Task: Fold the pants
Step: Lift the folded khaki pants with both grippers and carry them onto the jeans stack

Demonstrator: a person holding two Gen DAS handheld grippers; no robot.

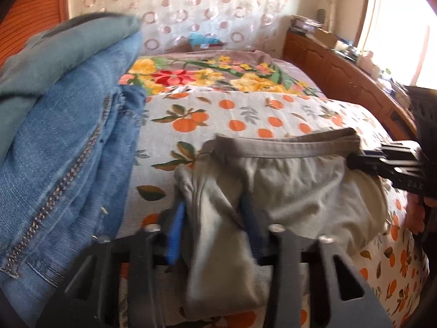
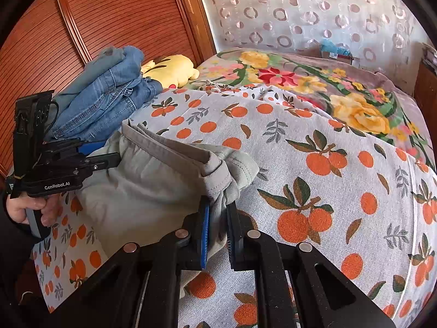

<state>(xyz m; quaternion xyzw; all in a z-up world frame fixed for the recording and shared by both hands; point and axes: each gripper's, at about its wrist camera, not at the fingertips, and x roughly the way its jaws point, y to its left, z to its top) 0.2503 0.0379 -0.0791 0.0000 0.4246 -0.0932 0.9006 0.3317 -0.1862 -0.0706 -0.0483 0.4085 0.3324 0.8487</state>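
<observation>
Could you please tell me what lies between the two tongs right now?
Only the grey pants, stretched by the waistband between left tongs and right tongs; right wrist view.

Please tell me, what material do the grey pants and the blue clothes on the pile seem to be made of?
The grey pants, held by the left hand-held gripper and the right hand-held gripper, look like soft matte cotton jersey: they bunch in loose folds and have a ribbed elastic waistband. The blue clothes look like denim: faded blue weave, thick stitched seams, stiffer folds.
</observation>
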